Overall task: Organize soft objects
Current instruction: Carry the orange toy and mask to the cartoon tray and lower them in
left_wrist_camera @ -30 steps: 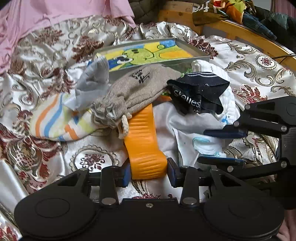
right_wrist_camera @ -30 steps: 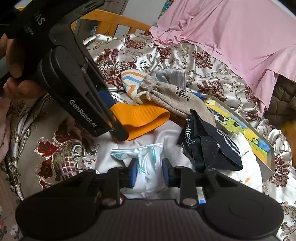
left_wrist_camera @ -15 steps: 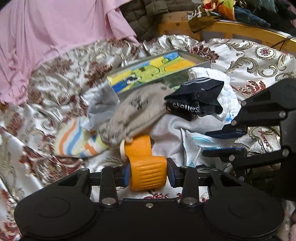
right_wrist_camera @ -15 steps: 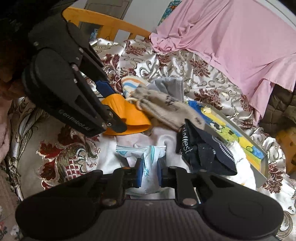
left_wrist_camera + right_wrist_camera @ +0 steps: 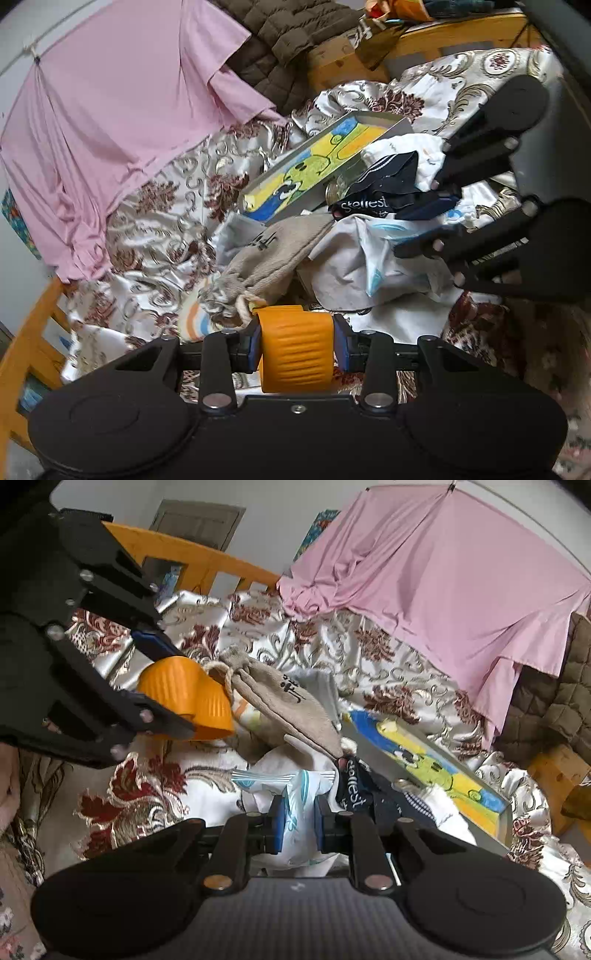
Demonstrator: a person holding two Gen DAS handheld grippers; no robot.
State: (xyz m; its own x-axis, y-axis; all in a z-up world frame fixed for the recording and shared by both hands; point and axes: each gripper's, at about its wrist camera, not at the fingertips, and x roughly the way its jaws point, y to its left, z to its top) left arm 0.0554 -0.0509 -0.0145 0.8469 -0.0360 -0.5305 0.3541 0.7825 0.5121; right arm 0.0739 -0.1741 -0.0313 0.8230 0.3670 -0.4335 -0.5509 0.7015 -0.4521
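Though ribbed, orange piece [image 5: 294, 349] — between left claw [image 5: 297, 345] pads.

The left gripper [image 5: 297, 345] is clamped on a ribbed orange piece [image 5: 293, 354] and tilts downward, while the right gripper [image 5: 299, 821], also angled down, pinches a white-and-blue packet [image 5: 297, 805].
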